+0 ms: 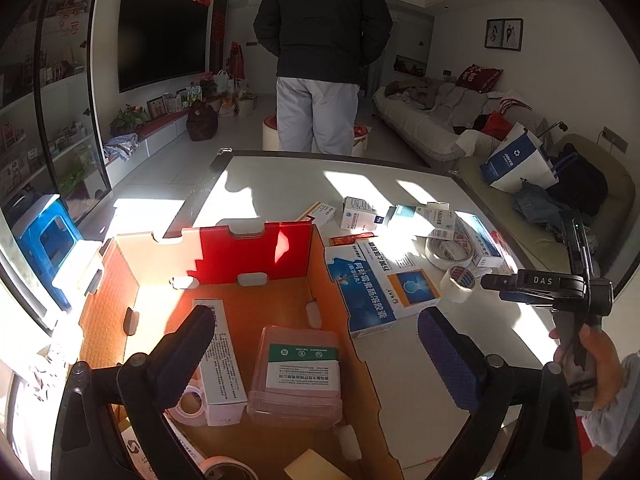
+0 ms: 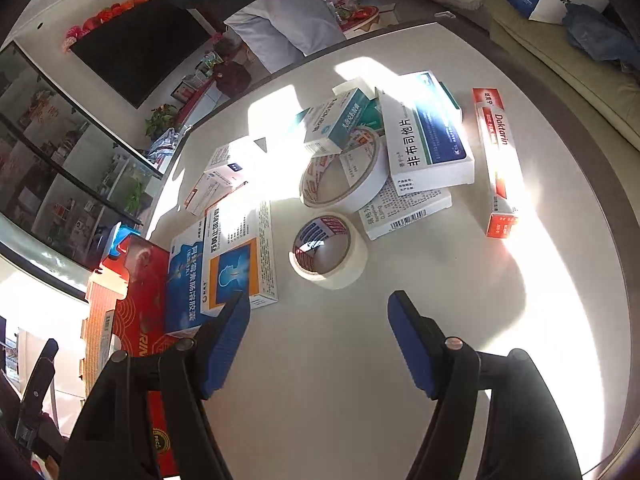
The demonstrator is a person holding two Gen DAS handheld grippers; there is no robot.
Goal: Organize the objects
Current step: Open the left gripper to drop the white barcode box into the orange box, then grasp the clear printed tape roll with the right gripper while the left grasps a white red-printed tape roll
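Nearest to me, my left gripper [image 1: 316, 356] hangs over the cardboard box [image 1: 120, 280] with its fingers spread wide and nothing between them. Inside I count a pink plastic case [image 1: 298, 376], a long white carton [image 1: 220, 356] and a tape roll [image 1: 190, 400]; I judge those as sorted.

My right gripper [image 2: 320, 344] is over the surface [image 2: 460, 320], fingers apart and grasping nothing. Just beyond them lies a small tape roll [image 2: 328, 250]. The blue-and-orange medicine boxes [image 2: 224, 264] lean against the box's outer wall. Further off are a larger tape roll [image 2: 344, 172], a pile of cartons and the red Daktarin box [image 2: 500, 160]. I'd say most of the job is left.

The box's near corner is cut off, so there may be more items there. Glare washes out several labels.
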